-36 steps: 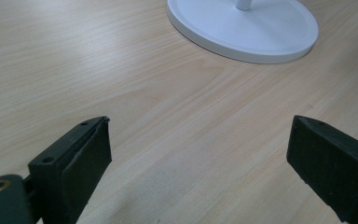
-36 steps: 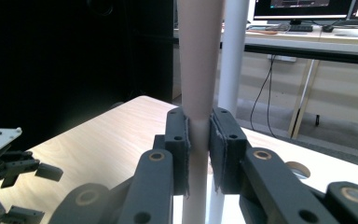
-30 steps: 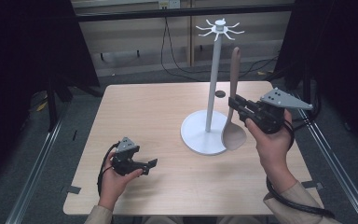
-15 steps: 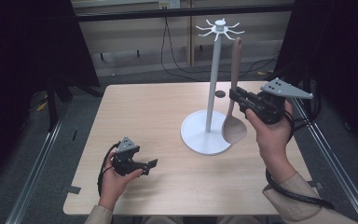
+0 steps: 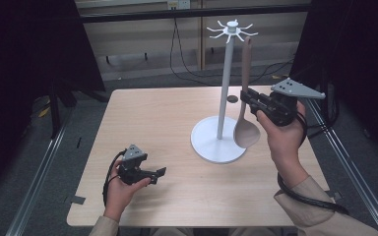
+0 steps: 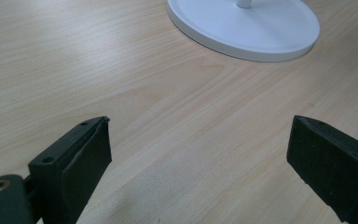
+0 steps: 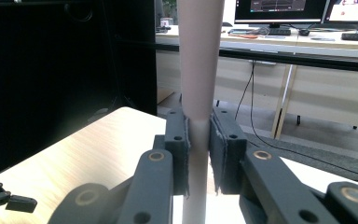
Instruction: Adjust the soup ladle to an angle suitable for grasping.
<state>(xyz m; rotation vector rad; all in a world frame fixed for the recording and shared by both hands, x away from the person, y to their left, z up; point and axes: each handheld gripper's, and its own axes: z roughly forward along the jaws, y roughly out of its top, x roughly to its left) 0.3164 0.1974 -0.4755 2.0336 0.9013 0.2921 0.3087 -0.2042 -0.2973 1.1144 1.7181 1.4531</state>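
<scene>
**Spoon lifted toward the stand's hooks, not yet hung**

We had the right gripper (image 5: 247, 101) clamped on the handle of the wooden spoon (image 5: 246, 93), its jaws closed tight against the shaft, as the right gripper view (image 7: 198, 154) showed plainly. We held the spoon upright, bowl down and clear of the table (image 5: 147, 118), just beside the pole of the white stand (image 5: 224, 98). The top of the handle reached up near the ring of hooks (image 5: 232, 29) at the stand's crown, but we could not tell whether it touched any of them.

Our left gripper (image 5: 157, 172) rested low over the near left part of the table, well apart from the stand, jaws spread wide with nothing between them (image 6: 200, 158).

We judged the pick-up and lift as done. What remained was catching the handle's end on a hook, then letting go and drawing the hand away.
</scene>
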